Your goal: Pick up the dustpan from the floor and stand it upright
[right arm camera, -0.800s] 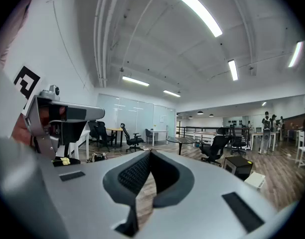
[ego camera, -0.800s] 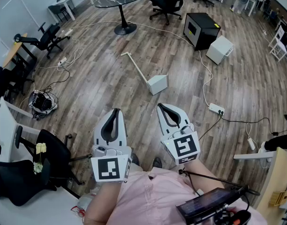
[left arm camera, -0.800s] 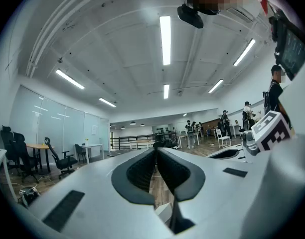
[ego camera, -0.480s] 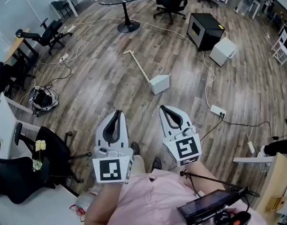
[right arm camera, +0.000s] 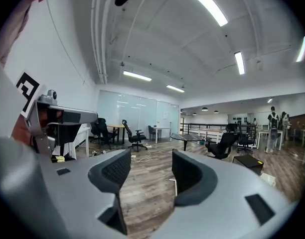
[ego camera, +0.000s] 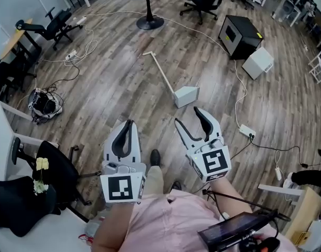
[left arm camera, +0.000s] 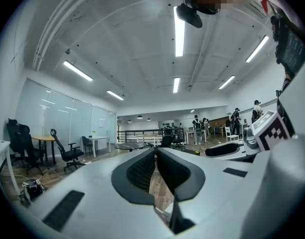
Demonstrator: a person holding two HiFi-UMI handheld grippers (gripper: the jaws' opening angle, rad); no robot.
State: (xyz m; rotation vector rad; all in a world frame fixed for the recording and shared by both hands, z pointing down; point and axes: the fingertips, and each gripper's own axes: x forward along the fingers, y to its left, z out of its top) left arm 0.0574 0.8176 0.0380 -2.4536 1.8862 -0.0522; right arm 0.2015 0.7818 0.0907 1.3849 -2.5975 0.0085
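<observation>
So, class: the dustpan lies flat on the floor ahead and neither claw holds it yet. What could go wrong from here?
A white cable runs along the floor right of the dustpan to a power strip; stepping in could snag it. The long thin handle lies flat; gripped far from the pan, it may swing or slip. Only the right claw is open; the left claw is shut and cannot help steady it.

no legible text, label, brand or number anywhere

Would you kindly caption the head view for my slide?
Dustpan lies on wood floor beyond left gripper and right gripper.
</observation>
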